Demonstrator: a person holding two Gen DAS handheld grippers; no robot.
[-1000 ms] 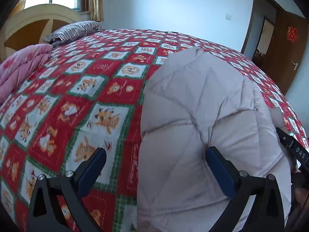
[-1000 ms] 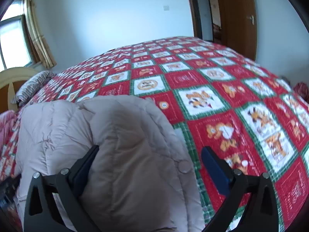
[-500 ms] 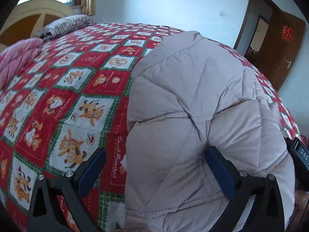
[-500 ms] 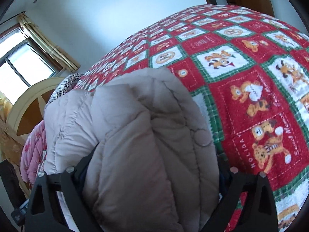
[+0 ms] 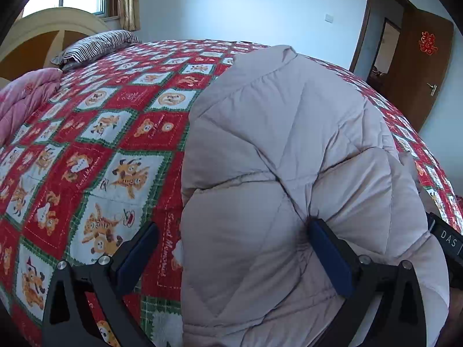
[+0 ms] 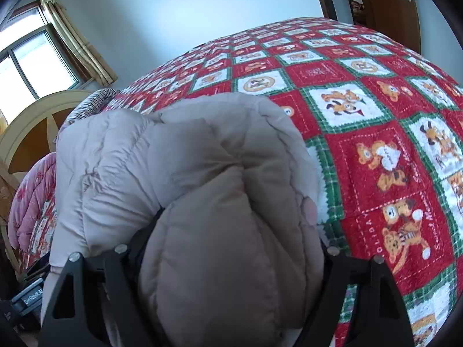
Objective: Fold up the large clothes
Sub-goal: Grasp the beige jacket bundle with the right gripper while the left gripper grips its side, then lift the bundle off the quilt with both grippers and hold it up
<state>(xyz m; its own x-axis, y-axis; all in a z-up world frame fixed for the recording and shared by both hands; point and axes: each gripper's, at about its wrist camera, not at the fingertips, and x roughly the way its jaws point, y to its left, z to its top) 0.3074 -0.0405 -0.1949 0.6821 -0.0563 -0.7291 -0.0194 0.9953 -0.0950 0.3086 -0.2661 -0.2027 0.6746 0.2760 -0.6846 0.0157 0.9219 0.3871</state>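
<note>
1. Your task item: a puffy beige quilted down coat (image 5: 289,150), stitched in diamond panels, bunched into a rounded heap on the near side of the bed; a round snap button (image 6: 311,209) shows on its edge.
2. Your left gripper (image 5: 231,256) stands wide: its right blue pad presses into a seam of the coat, its left pad hangs free over the bedspread, so no clamp.
3. Your right gripper (image 6: 228,248) has just been closing, w/ a thick fold of the coat bulging up between the jaws. Both pads are buried under fabric, so can't tell if they pinch yet.
4. Near bottom of the coat is cut off by the frame edge in both views.
5. Surface: a red-green-white patchwork bedspread w/ cartoon bears (image 5: 95,133). At the far left lie a striped pillow (image 5: 95,46), a pink quilted blanket (image 5: 26,98) and a cream arched headboard (image 5: 52,26).
6. Room: pale walls, curtained window (image 6: 34,57), brown wooden door (image 5: 425,66) w/ a red ornament.
</note>
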